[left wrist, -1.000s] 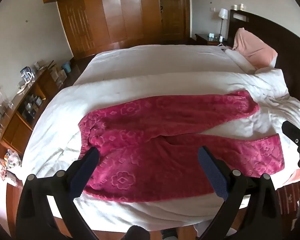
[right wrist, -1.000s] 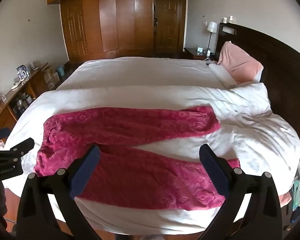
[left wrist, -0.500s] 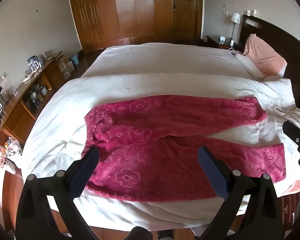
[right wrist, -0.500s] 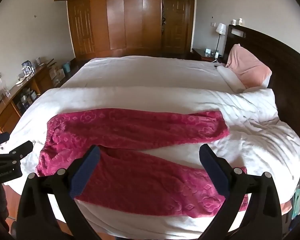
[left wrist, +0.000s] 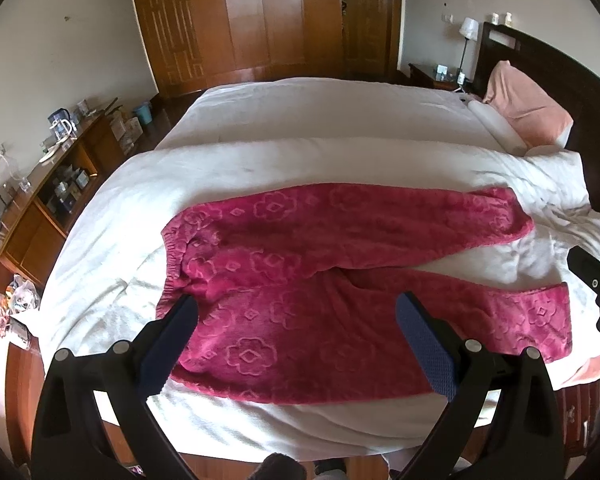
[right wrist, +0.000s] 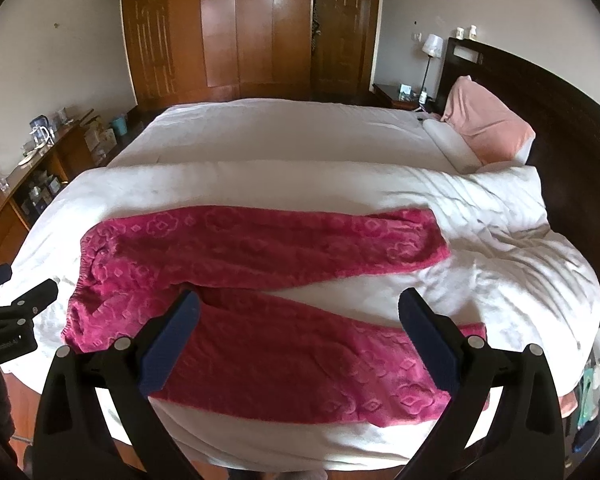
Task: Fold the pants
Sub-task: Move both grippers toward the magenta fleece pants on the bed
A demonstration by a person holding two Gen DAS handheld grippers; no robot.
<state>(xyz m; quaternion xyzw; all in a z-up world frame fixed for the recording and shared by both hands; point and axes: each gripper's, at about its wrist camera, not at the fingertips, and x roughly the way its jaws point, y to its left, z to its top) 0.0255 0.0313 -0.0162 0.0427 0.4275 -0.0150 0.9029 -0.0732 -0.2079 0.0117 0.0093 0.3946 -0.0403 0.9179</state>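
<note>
pants [left wrist: 320, 280] flat on bed [left wrist: 300, 120], below both spread, empty grippers: left [left wrist: 296, 340], right [right wrist: 300, 336].

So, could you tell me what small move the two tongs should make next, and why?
Probably lower both onto the near leg of the pants. The pants lie flat on the bed with legs spread apart, and the left tongs and right tongs hover open, holding nothing. Gripping that leg near waist and cuff would allow folding it over the far leg.

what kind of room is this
Most likely a bedroom, perhaps a hotel room: a large bed with a dark headboard, a bedside lamp, and a wooden wardrobe.
</note>
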